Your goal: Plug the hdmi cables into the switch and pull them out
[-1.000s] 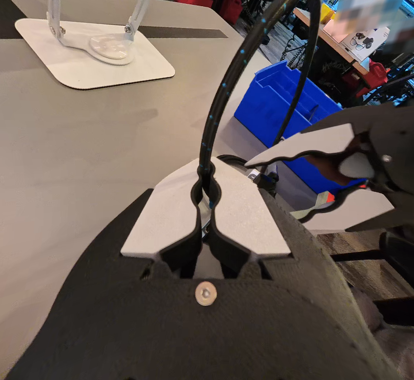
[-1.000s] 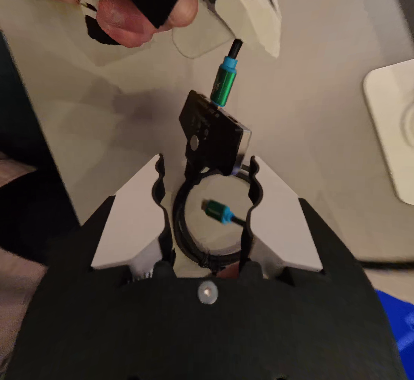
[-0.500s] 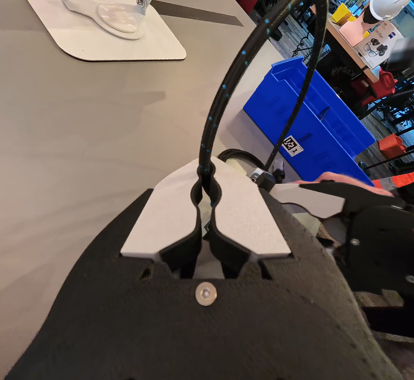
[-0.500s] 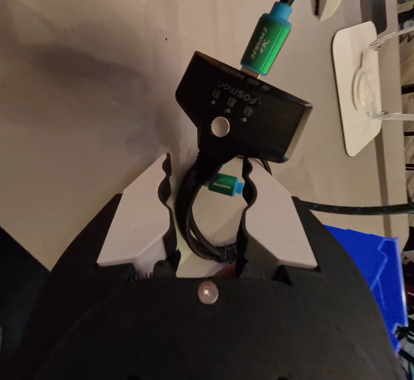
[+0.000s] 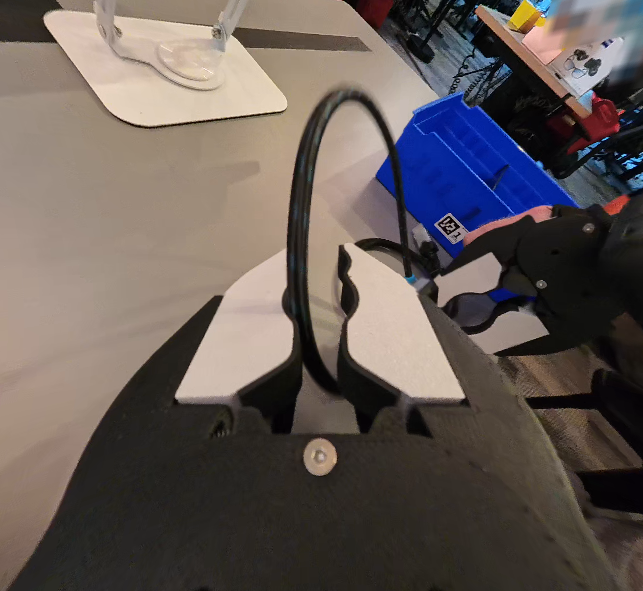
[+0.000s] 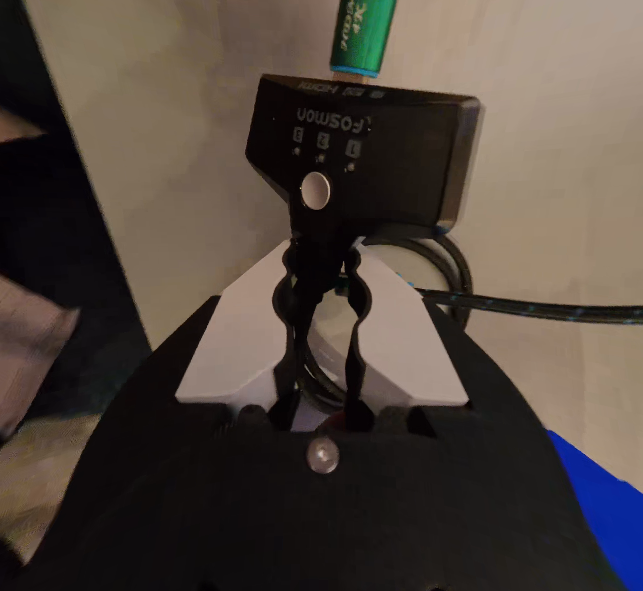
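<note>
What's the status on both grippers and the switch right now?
Left gripper open, braided cable loose between its fingers. Right gripper shut on switch pigtail. Green plug seated in switch. Nothing blocking.

table (image 5: 104, 226): grey, dark stripe | floor (image 5: 574, 400): wood-look | benches (image 5: 515, 38): behind, cluttered | blue bin (image 5: 469, 170): table edge

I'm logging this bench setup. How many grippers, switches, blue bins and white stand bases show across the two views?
Grippers, the left gripper and the right gripper: 2
switch: 1
blue bin: 1
white stand base: 1
Total: 5
</note>
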A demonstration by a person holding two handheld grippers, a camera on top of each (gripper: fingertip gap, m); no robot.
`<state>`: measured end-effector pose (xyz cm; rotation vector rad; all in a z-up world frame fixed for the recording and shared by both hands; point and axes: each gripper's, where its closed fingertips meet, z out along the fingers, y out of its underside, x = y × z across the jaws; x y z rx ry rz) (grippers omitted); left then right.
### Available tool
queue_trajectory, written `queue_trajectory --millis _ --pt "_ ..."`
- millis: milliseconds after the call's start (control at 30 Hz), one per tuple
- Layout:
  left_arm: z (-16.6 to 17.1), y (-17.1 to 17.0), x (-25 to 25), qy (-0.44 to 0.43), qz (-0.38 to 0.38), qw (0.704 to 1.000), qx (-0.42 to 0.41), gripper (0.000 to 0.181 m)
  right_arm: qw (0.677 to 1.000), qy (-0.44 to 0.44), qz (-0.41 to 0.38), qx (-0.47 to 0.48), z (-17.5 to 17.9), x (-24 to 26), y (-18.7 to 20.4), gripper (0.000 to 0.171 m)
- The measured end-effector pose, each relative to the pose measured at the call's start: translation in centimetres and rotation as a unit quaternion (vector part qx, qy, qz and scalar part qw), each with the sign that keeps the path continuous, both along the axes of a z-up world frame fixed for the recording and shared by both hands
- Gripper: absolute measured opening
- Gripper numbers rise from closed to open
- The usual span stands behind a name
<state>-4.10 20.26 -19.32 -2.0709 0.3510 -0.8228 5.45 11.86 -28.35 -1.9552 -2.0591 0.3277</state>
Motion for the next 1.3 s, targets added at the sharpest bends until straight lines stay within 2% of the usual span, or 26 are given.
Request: queue_trajectory --millis 100,233,300,467,533,633,800,900,1067,1200,1300 --pt "0.3 0.2 -0.5 0.023 0.008 1.000 0.010 0.026 0.997 -0.034 0.044 -0.050 -0.9 1.2 -1.4 0.022" --pt "-0.4 0.3 -0.6 0.060 0.010 0.998 0.007 0.030 0.994 -0.053 0.061 -0.077 -1.7 1.7 -1.7 0.021" --pt "-1.0 0.2 -0.6 0.082 0.006 0.997 0.005 0.027 0.992 -0.064 0.070 -0.082 -1.8 1.9 -1.8 0.021" --pt "-2.5 0.3 -1.0 0.112 0.003 0.994 -0.001 0.003 0.992 -0.067 0.072 -0.076 -2.1 2.2 -1.8 0.021" --pt "-2.8 0.3 -1.2 0.115 0.004 0.993 -0.006 0.002 0.994 -0.062 0.068 -0.058 -2.1 2.0 -1.5 0.022" --pt "-3.3 0.5 -1.5 0.127 0.011 0.992 -0.007 0.002 0.996 -0.059 0.062 -0.011 -1.6 1.9 -0.8 0.035" --pt "-4.9 0.5 -1.7 0.153 0.008 0.988 -0.027 0.019 0.997 -0.050 0.053 0.040 -1.1 1.8 -0.4 0.041" --pt "-5.2 0.5 -1.7 0.154 0.010 0.988 -0.031 0.022 0.997 -0.045 0.049 0.039 -1.5 1.8 -0.8 0.035" --pt "-5.5 0.5 -1.8 0.172 0.010 0.984 -0.033 0.041 0.996 -0.048 0.044 0.056 -2.4 1.8 -0.8 0.030" --pt "-4.5 1.0 -2.1 0.173 0.019 0.985 -0.016 0.057 0.997 -0.040 0.040 0.054 -2.3 1.8 -0.9 0.030" --pt "-3.4 1.3 -2.5 0.180 0.025 0.983 0.005 0.062 0.997 -0.031 0.038 0.051 -2.2 1.7 -1.0 0.030"
